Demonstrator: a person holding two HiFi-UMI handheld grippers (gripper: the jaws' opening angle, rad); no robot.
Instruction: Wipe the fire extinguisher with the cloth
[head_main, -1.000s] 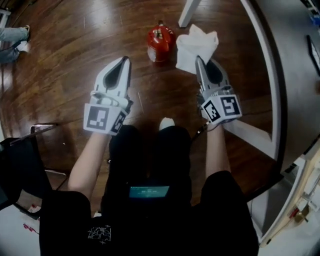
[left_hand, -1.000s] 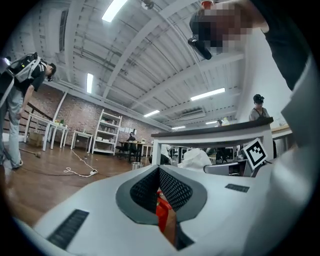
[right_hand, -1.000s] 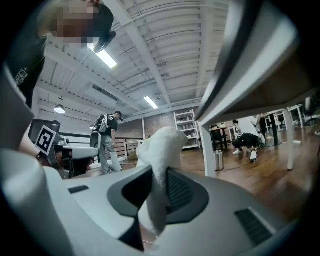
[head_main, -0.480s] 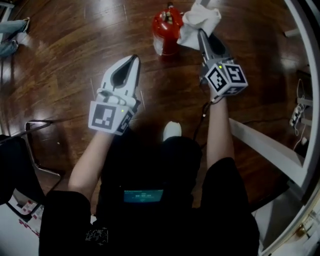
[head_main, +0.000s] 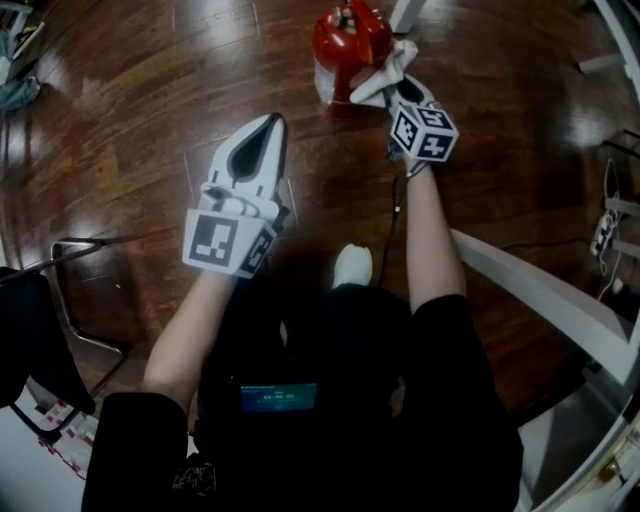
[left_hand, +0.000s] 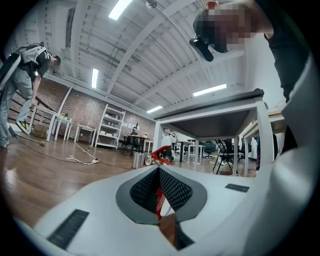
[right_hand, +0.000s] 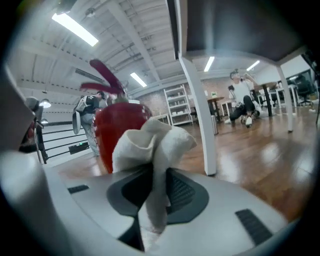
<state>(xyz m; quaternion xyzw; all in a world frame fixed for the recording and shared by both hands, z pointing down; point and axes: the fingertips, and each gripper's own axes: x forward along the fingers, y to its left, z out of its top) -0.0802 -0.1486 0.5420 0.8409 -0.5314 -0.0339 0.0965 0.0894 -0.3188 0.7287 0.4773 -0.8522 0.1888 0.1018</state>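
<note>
the right gripper (head_main: 397, 85) pinches the bunched white cloth (right_hand: 152, 150) at the side of the red fire extinguisher (head_main: 345, 40) on the wooden floor (head_main: 120, 120) (actual contact is hard to make out). the left gripper (head_main: 272, 122) hangs apart, jaws together, empty.

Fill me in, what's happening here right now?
A person holds a gripper in each hand. The right gripper is shut on a white cloth, held at the side of the red fire extinguisher standing on the wood floor; contact can't be confirmed. The left gripper hangs back, jaws together, empty.
</note>
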